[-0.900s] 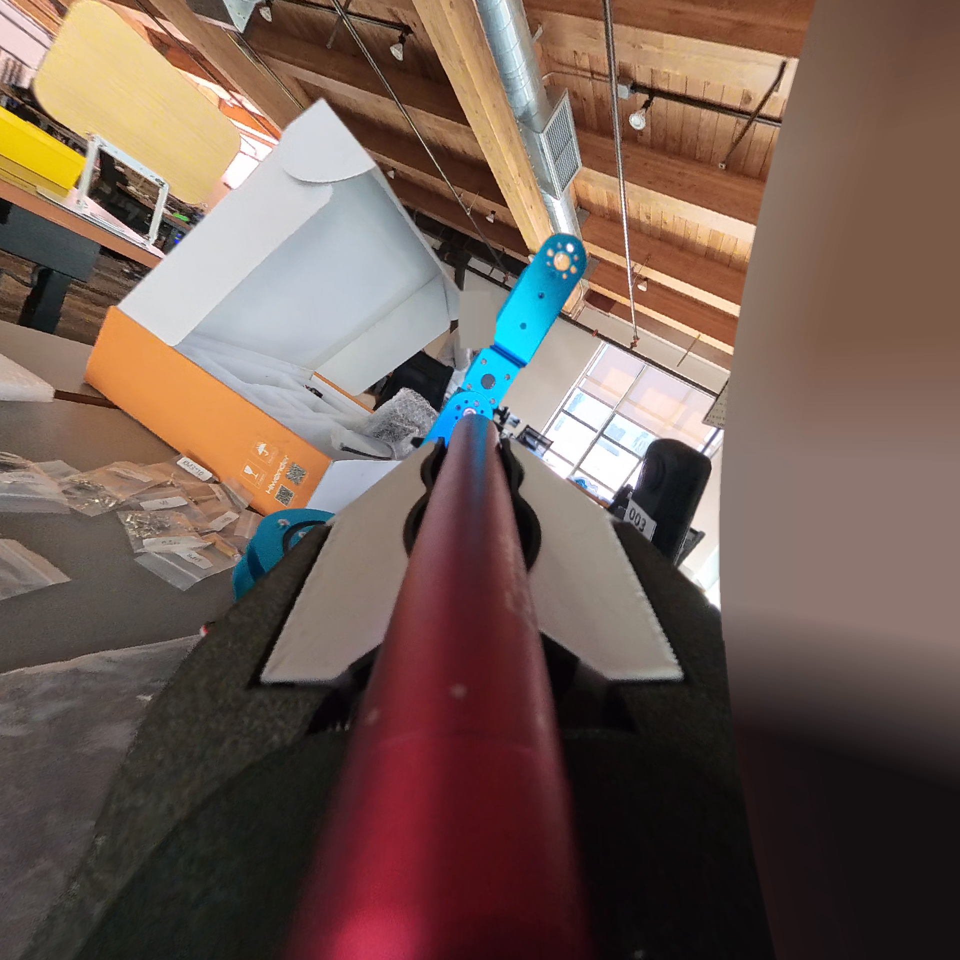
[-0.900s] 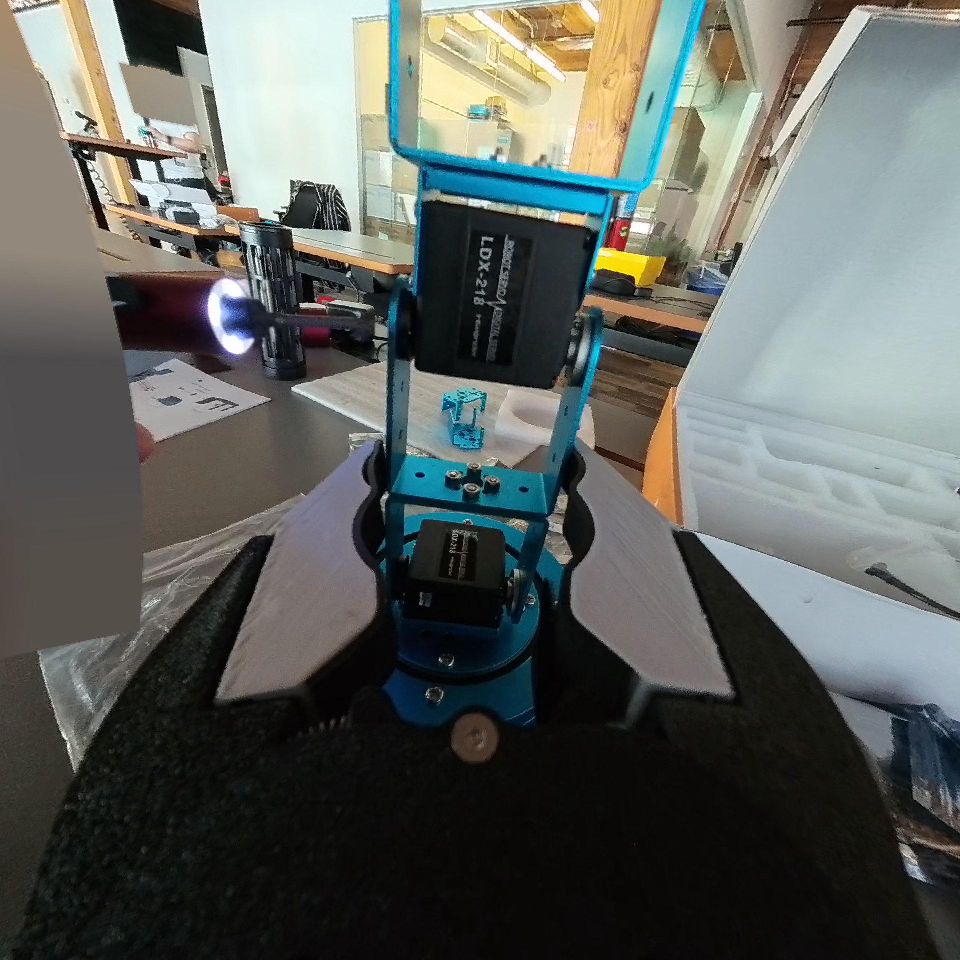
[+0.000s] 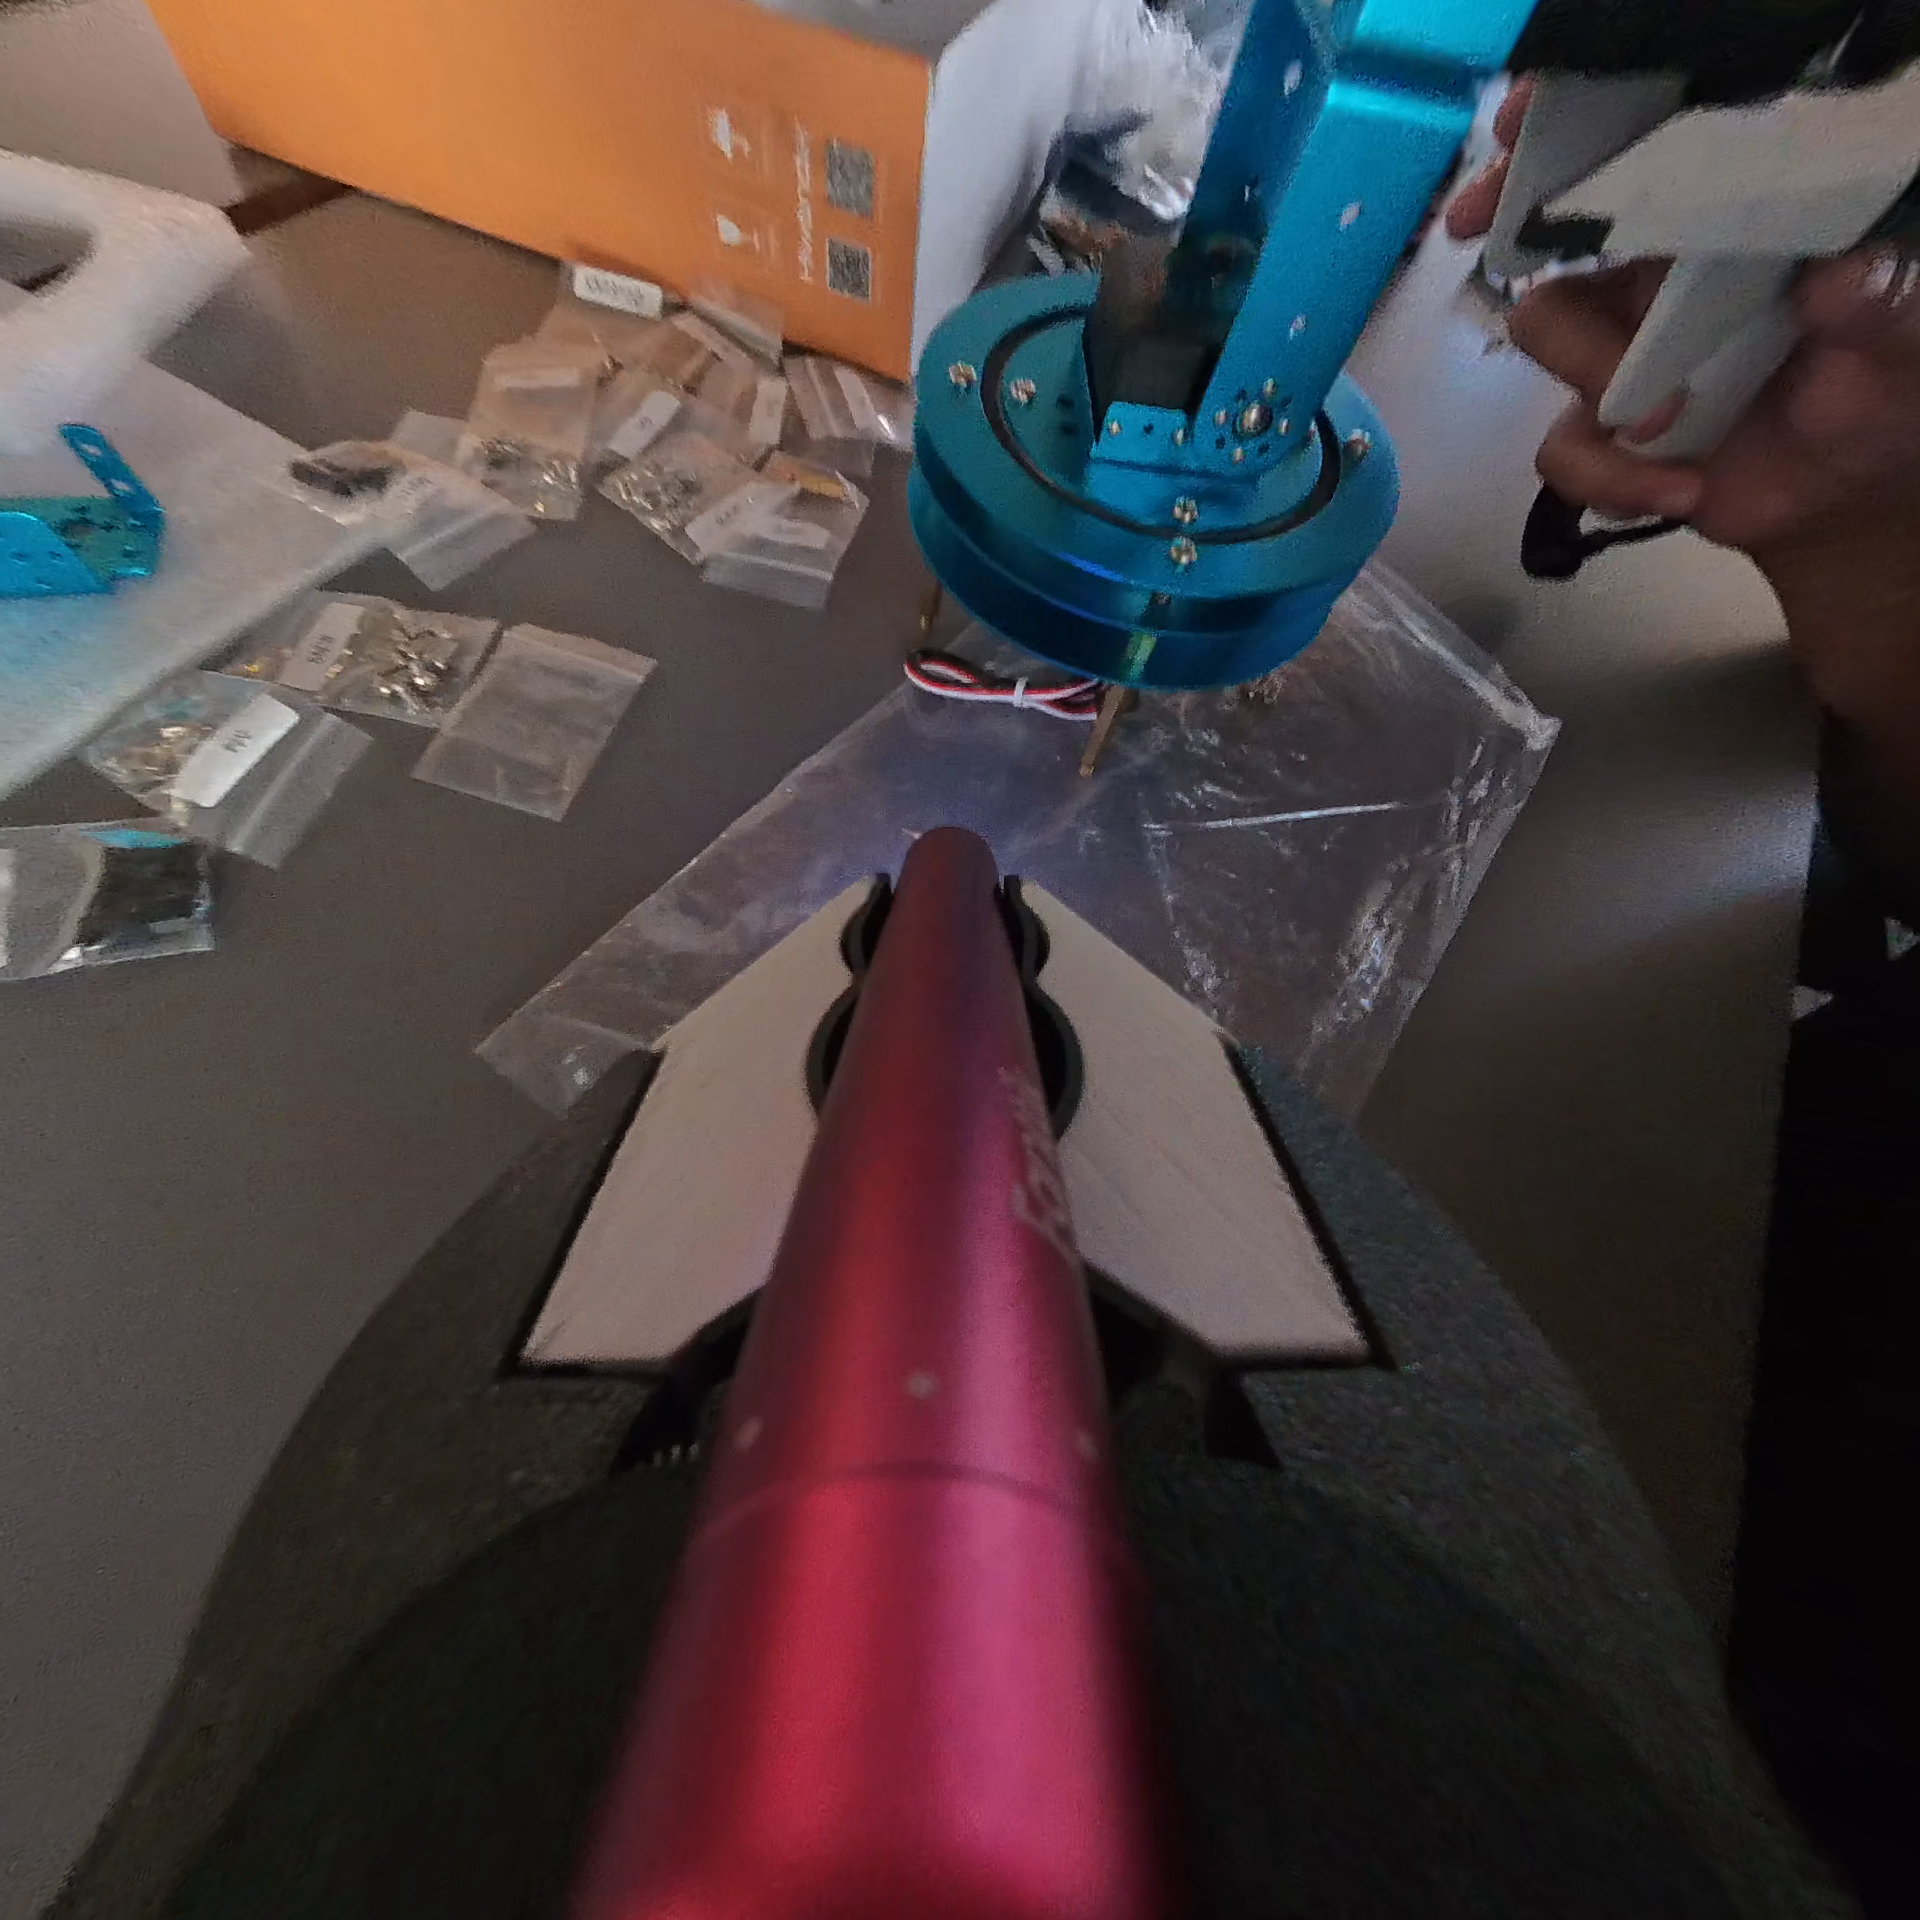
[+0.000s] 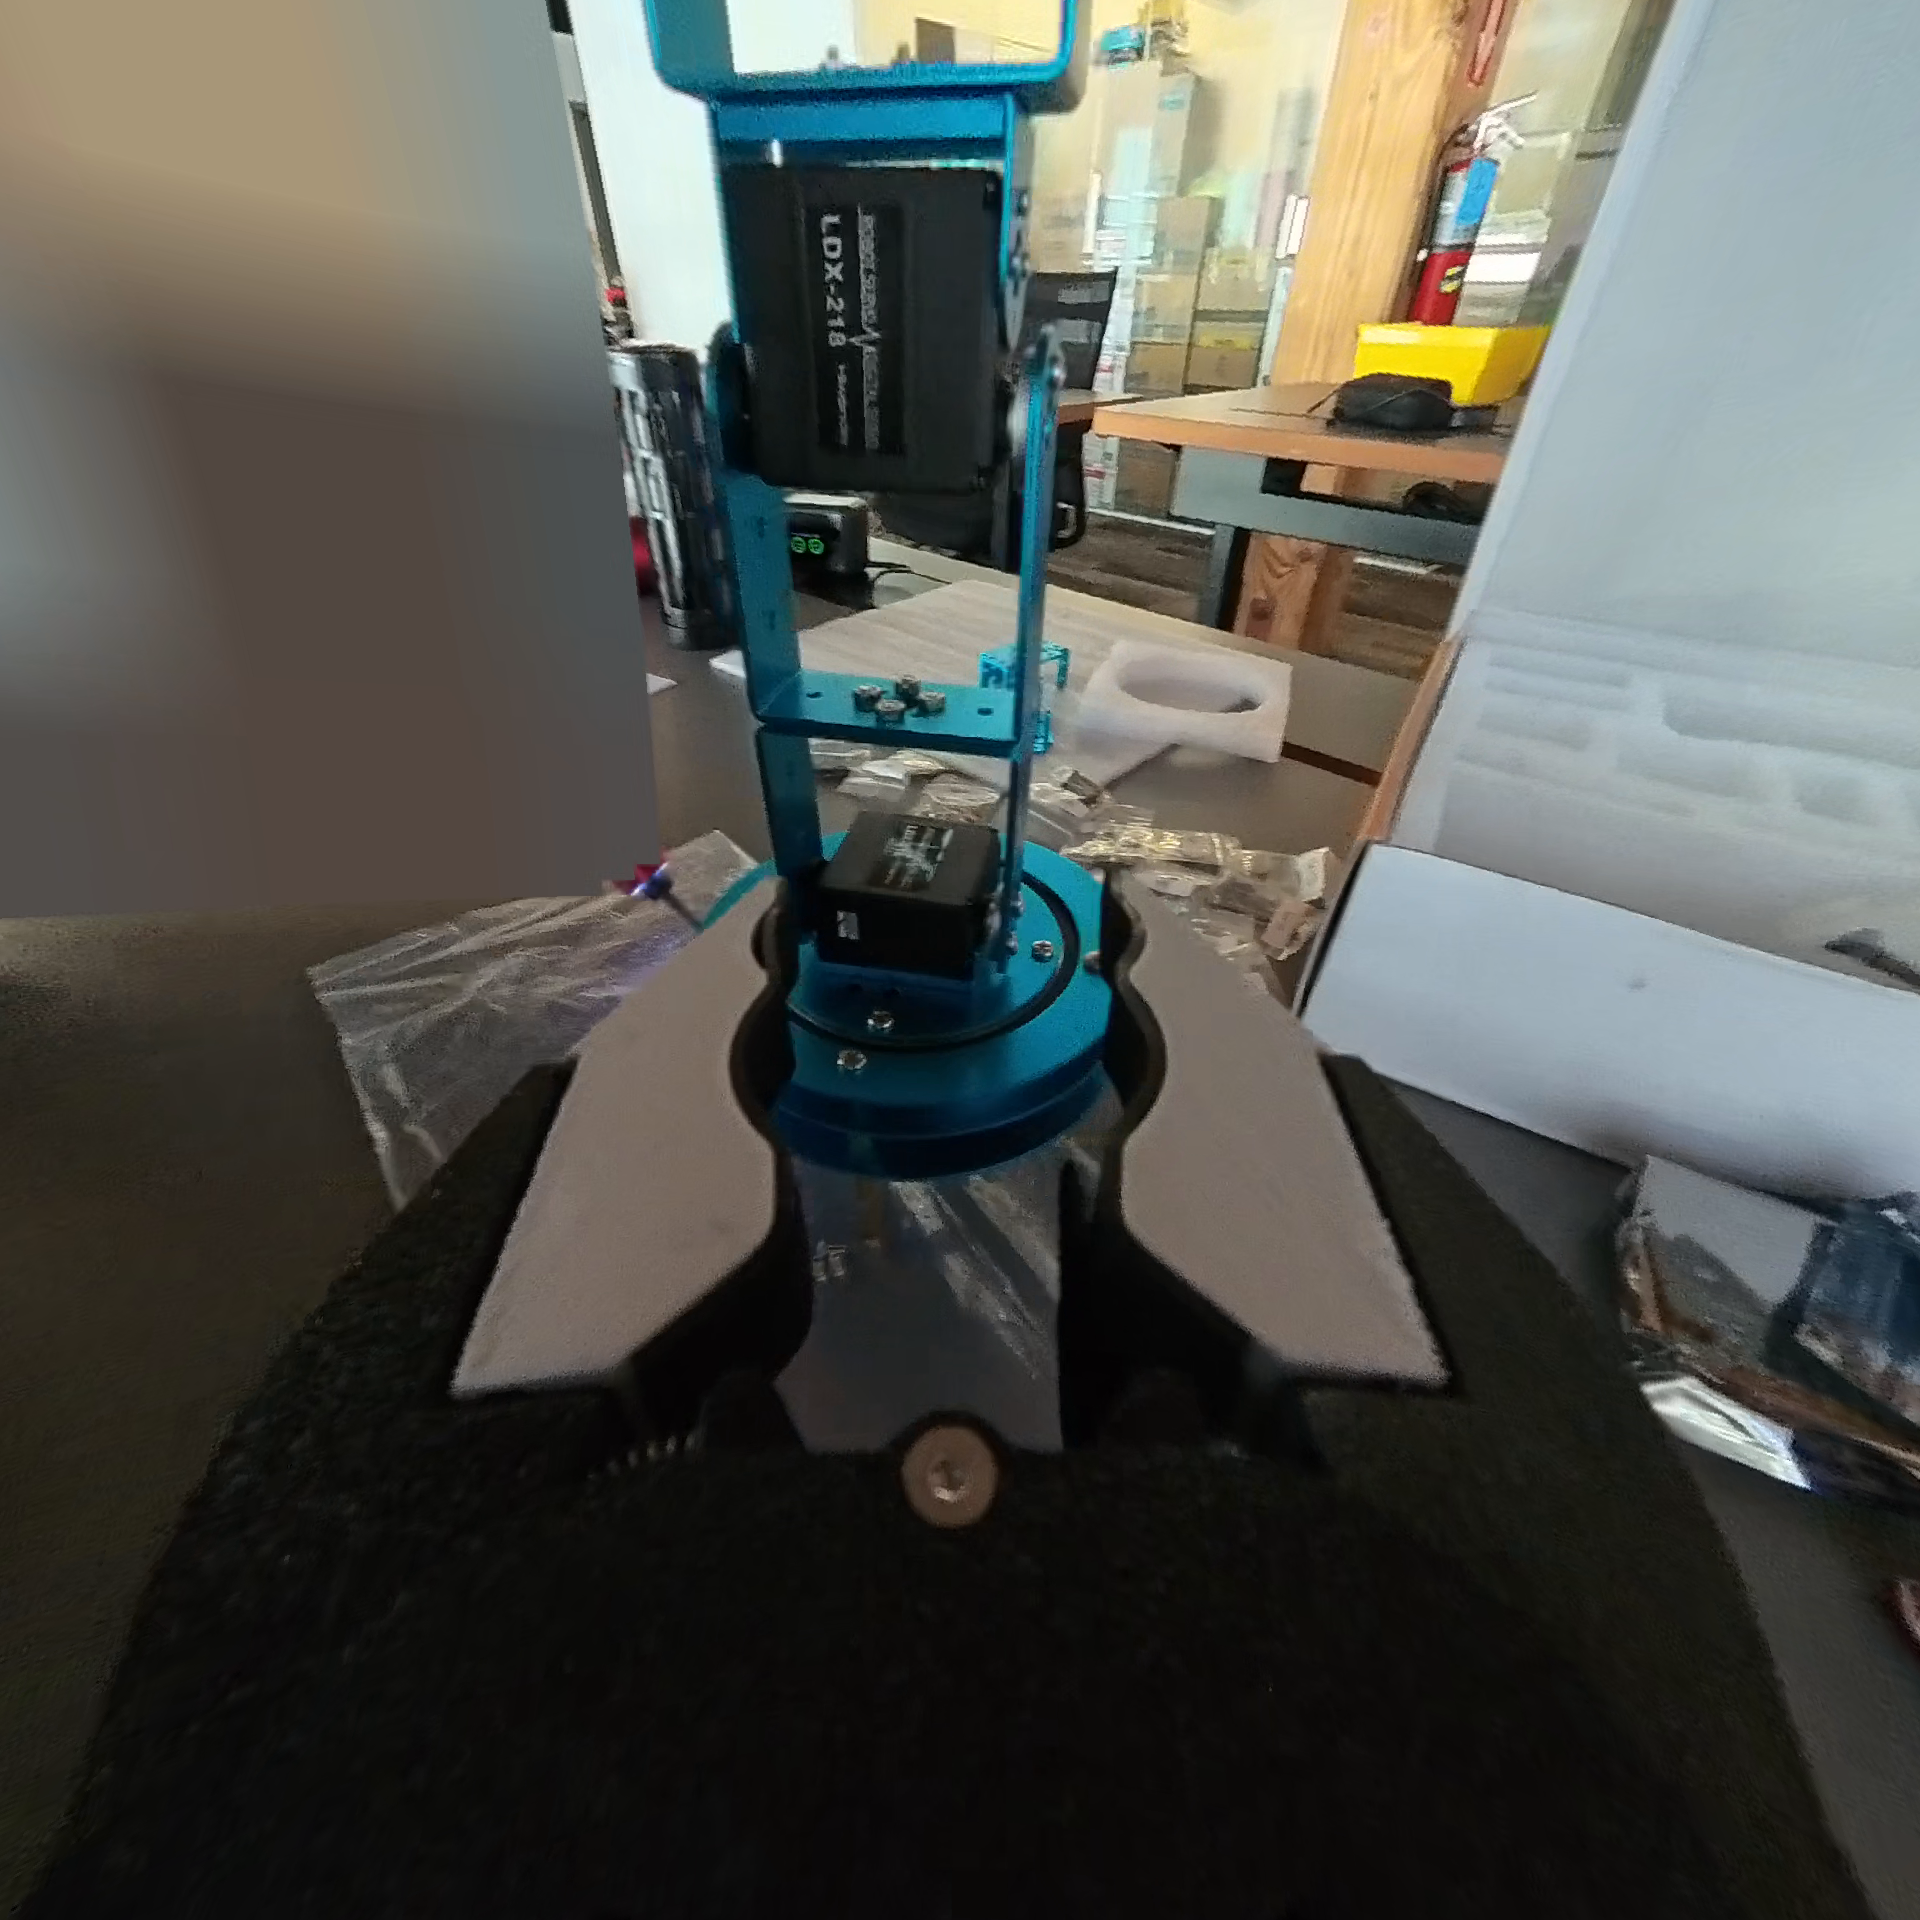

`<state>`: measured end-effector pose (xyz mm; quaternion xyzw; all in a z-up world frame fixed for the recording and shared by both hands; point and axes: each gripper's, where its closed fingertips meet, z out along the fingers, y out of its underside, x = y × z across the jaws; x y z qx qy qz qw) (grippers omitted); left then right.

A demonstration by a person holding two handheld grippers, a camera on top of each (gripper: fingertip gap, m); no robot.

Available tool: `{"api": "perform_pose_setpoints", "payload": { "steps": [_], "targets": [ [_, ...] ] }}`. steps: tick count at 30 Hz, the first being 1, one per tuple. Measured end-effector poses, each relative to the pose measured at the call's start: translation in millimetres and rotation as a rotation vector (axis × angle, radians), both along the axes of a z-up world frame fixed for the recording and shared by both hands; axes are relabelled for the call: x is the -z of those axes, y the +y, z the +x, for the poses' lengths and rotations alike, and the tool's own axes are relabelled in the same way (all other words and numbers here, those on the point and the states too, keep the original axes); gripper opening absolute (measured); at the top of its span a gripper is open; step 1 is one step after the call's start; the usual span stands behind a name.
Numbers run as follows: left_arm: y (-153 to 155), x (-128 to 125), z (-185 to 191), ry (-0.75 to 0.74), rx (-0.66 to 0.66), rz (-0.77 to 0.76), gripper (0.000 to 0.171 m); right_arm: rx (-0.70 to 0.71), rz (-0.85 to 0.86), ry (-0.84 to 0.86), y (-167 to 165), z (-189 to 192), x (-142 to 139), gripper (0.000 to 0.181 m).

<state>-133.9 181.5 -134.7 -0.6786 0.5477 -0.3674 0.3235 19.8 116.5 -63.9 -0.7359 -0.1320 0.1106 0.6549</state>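
My left gripper (image 3: 948, 894) is shut on a red screwdriver (image 3: 935, 1351) that runs out between its white fingers. It points down at a clear plastic bag (image 3: 1195, 862) on the grey table. The screwdriver's lit tip also shows in the right wrist view (image 4: 649, 888). My right gripper (image 4: 940, 904) is shut on the round base of a blue robot-arm assembly (image 4: 935, 1081) with two black servos. In the left wrist view the assembly (image 3: 1153, 520) stands tilted over the bag on brass standoffs, just beyond the screwdriver tip. A hand (image 3: 1714, 447) holds the white right gripper beside it.
An orange box (image 3: 540, 125) lies at the back, with several small bags of screws (image 3: 665, 457) in front of it. White foam (image 3: 94, 270) and a loose blue bracket (image 3: 73, 530) are at the left. A white box (image 4: 1610, 1018) sits to the right of the assembly. The grippers' ends are close to 20 centimetres from one another.
My left gripper has swung down with the screwdriver, from pointing up at the ceiling to pointing at the table near the base. My right gripper has drawn back to the round base, and the assembly has turned slightly.
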Motion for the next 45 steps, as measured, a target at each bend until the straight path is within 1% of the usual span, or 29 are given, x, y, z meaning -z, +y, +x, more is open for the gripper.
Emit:
{"api": "perform_pose_setpoints", "payload": {
  "steps": [2,5,15,17,21,23,25,26,28,29,31,33,35,37,39,41,44,45],
  "targets": [
    [-1,7,3,0.014,0.013,-0.010,0.022,0.025,-0.004,-0.033,3,2,3,0.055],
    [5,7,5,-0.003,-0.014,0.004,0.022,0.034,-0.030,-0.057,6,3,10,0.055],
    [3,12,11,0.008,0.001,-0.010,0.022,0.031,-0.018,-0.054,5,1,7,0.053],
    [3,12,12,0.012,-0.003,0.011,0.022,0.033,-0.014,-0.059,5,2,7,0.053],
    [-1,4,11,-0.010,0.019,0.023,0.022,0.034,-0.010,-0.063,4,2,6,0.051],
    [-6,-4,8,-0.040,0.054,0.052,0.021,0.035,-0.013,-0.078,4,2,7,0.047],
    [-13,-15,3,-0.091,0.098,0.102,0.022,0.033,-0.012,-0.091,3,1,8,0.047],
    [-18,-22,0,-0.122,0.128,0.122,0.022,0.010,-0.009,-0.084,0,-3,7,0.046],
    [-32,-36,-5,-0.197,0.212,0.147,0.022,-0.083,0.014,-0.058,-8,-17,-1,0.034],
    [-40,-44,-7,-0.241,0.260,0.154,0.022,-0.140,0.032,-0.037,-14,-26,-6,0.032],
    [-58,-61,-11,-0.333,0.386,0.155,0.022,-0.312,0.034,0.041,-29,-53,-12,0.027],
    [-71,-72,-15,-0.403,0.500,0.151,0.021,-0.480,-0.043,0.182,-40,-78,-12,0.026],
    [-74,-74,-17,-0.448,0.546,0.171,0.021,-0.593,-0.146,0.279,-44,-95,-5,0.028],
    [-76,-73,-19,-0.487,0.563,0.173,0.022,-0.604,-0.204,0.347,-42,-101,2,0.028],
    [-76,-70,-22,-0.529,0.549,0.175,0.022,-0.587,-0.215,0.397,-42,-107,8,0.028],
    [-76,-69,-26,-0.561,0.522,0.167,0.022,-0.550,-0.164,0.339,-46,-113,14,0.028],
    [-87,-67,-36,-0.562,0.569,0.167,0.021,-0.499,-0.063,0.178,-50,-123,14,0.032],
    [-88,-67,-38,-0.566,0.577,0.137,0.022,-0.500,-0.034,0.148,-51,-127,11,0.032]
  ]
}}
